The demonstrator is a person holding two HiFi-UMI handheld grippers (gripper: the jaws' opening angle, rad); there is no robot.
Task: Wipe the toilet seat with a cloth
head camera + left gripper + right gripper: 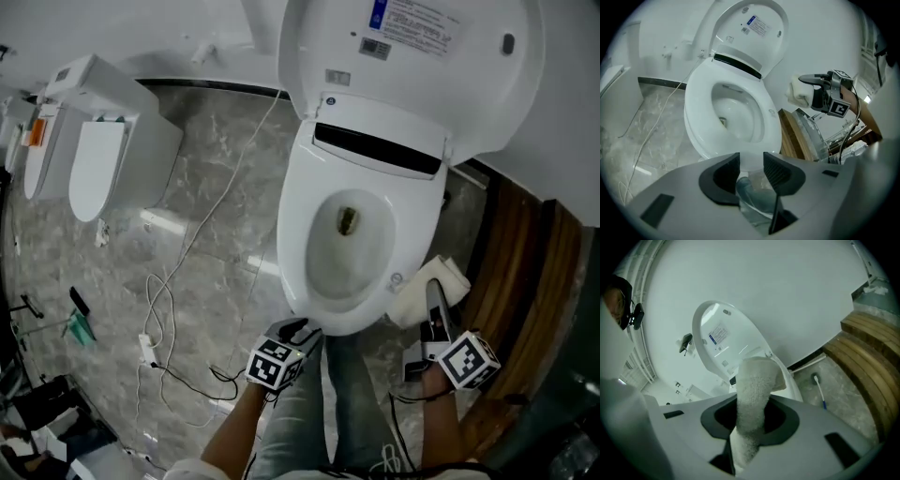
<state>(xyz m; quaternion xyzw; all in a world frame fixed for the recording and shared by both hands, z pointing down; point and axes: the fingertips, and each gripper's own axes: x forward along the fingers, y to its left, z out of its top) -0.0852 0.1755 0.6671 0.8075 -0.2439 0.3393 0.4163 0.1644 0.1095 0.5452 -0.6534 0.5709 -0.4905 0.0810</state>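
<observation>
Wiping is yet to start: the right hand-held gripper (434, 298) clamps the cloth (412, 302) just beside the toilet seat (300, 234); the left hand-held gripper (298, 330) gapes empty.

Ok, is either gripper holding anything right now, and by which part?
The right gripper is shut on the white cloth, partway along it, a folded end sticking out beyond the jaws. The left gripper is open and empty.

We note a grey marbled floor (216, 141). On it stand a white toilet (298, 234), lid up, and a second toilet (103, 159) well apart. A white cable (225, 187) trails between them. Wooden slats (511, 262) lie alongside, with a brush (819, 390) near them.
</observation>
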